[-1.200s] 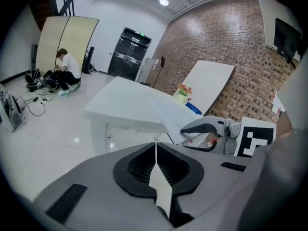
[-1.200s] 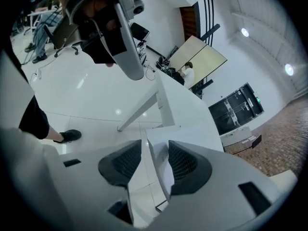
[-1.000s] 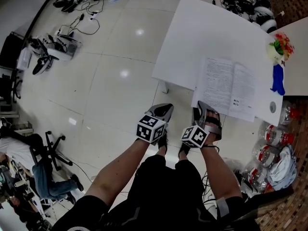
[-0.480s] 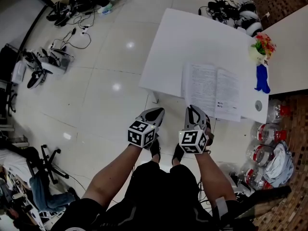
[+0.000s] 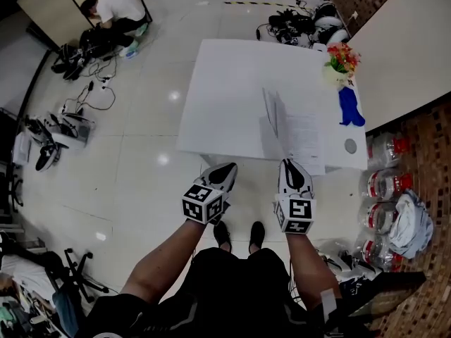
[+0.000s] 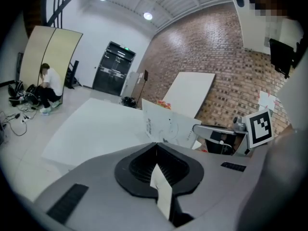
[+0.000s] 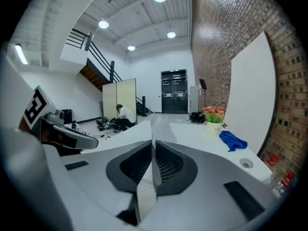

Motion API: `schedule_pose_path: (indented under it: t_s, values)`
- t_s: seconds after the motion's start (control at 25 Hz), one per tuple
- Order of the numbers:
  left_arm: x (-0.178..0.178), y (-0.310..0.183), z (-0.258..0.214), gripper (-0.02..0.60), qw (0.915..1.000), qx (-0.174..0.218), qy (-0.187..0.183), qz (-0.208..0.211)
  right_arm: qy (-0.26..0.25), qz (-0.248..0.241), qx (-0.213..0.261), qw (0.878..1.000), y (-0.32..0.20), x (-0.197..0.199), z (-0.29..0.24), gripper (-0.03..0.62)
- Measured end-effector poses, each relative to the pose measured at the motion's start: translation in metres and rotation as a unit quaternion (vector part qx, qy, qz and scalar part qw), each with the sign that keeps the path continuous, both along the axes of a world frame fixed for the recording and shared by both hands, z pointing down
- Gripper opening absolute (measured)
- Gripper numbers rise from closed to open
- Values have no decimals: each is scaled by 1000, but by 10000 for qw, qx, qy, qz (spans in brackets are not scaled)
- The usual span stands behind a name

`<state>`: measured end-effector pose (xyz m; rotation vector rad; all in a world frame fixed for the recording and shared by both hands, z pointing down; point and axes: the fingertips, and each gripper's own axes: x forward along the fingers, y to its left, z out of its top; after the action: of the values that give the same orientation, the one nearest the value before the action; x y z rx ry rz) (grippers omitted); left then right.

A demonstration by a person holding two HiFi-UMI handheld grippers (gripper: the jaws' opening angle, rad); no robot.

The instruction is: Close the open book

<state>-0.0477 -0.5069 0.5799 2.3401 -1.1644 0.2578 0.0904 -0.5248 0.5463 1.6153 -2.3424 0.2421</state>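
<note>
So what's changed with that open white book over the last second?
The right gripper has just closed its jaws on the left half of the white paper book and lifted it upright from flat. The left gripper remains shut and empty; the blue cloth and white flower pot are unmoved.

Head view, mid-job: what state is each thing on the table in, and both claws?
White printed-page book: part-closed, left half raised upright, right half flat on the white table.
Right claw: shut on the raised half's near edge, jaws just closed.
Left claw: shut, empty, short of the table.
Blue cloth: crumpled, lying flat.
White pot of flowers: upright.
</note>
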Motion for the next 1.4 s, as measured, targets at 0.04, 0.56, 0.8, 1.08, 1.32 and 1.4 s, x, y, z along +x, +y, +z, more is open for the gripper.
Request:
schedule_pose_path:
  t_s: [0.04, 0.56, 0.8, 1.08, 1.32, 1.4]
  values:
    - [10, -2, -3, -3, 9999, 51, -34, 93, -138, 151, -12, 9998, -1, 13, 0, 23]
    - [103, -13, -12, -3, 9974, 64, -290, 652, -1164, 1907, -1205, 9673, -10, 173, 92, 25]
    - [122, -10, -3, -3, 9963, -22, -391, 770, -904, 1925, -1840, 9596, -8, 193, 142, 31]
    - [125, -7, -6, -3, 9960, 22, -365, 818, -413, 1747, -2064, 9619, -10, 198, 140, 81]
    - [106, -12, -52, -3, 9959, 501, 53, 755, -307, 1418, -1179, 9824, -8, 191, 47, 81]
    - [100, -9, -68, -3, 9937, 767, 10, 813, -243, 976, -741, 9922, -7, 172, 6, 80]
